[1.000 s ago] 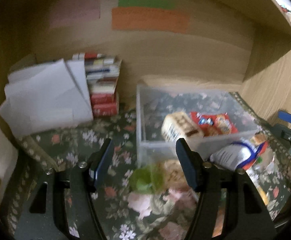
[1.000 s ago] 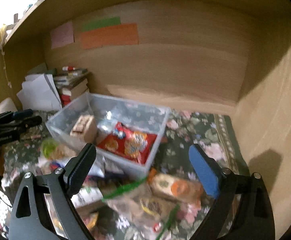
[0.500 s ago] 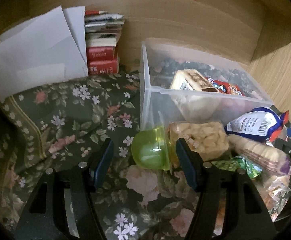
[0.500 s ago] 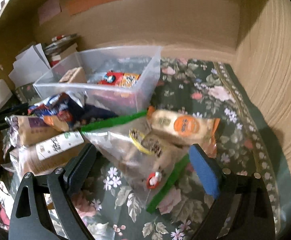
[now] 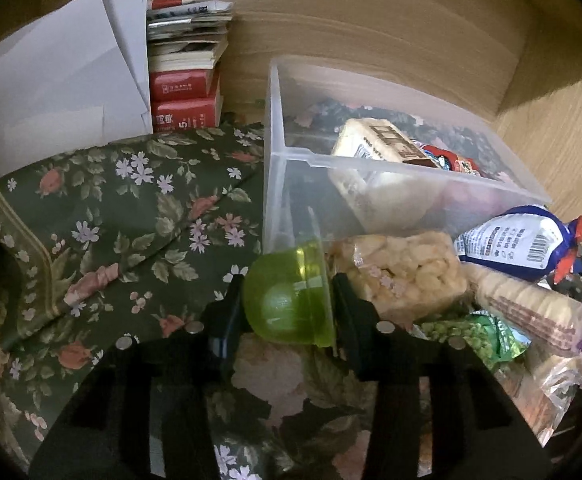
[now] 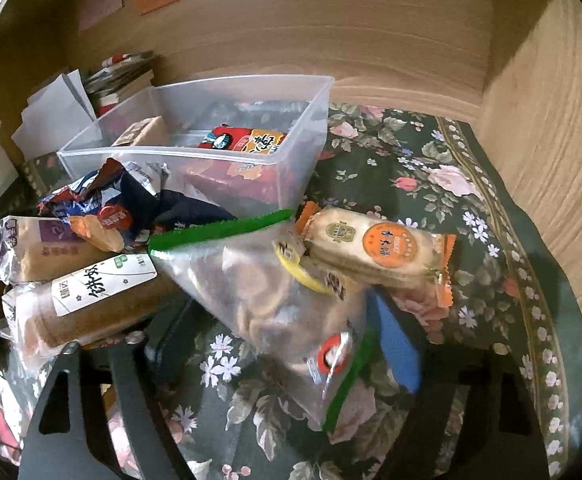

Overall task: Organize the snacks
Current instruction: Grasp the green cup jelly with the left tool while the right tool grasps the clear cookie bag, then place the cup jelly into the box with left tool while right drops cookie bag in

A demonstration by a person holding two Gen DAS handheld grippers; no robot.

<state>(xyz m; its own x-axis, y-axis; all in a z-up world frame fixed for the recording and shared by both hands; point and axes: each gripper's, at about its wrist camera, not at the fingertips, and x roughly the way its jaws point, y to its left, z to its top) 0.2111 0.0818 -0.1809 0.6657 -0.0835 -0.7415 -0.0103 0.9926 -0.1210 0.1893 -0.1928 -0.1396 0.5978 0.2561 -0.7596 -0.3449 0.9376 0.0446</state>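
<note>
One clear bin (image 5: 391,168), one green jelly cup (image 5: 291,296).

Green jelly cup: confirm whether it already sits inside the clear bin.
No, the green jelly cup lies outside the clear bin, between the left gripper's fingers.

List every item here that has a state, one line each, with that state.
Left claw: closed on the green jelly cup.
Green jelly cup: on its side, gripped between the fingers.
Right claw: astride the clear cookie bag, grip unclear.
Clear cookie bag: sealed, lying on the cloth.
Clear plastic bin: open-topped, holding two snack packs.
Orange-label cracker pack: sealed, lying outside the bin.
</note>
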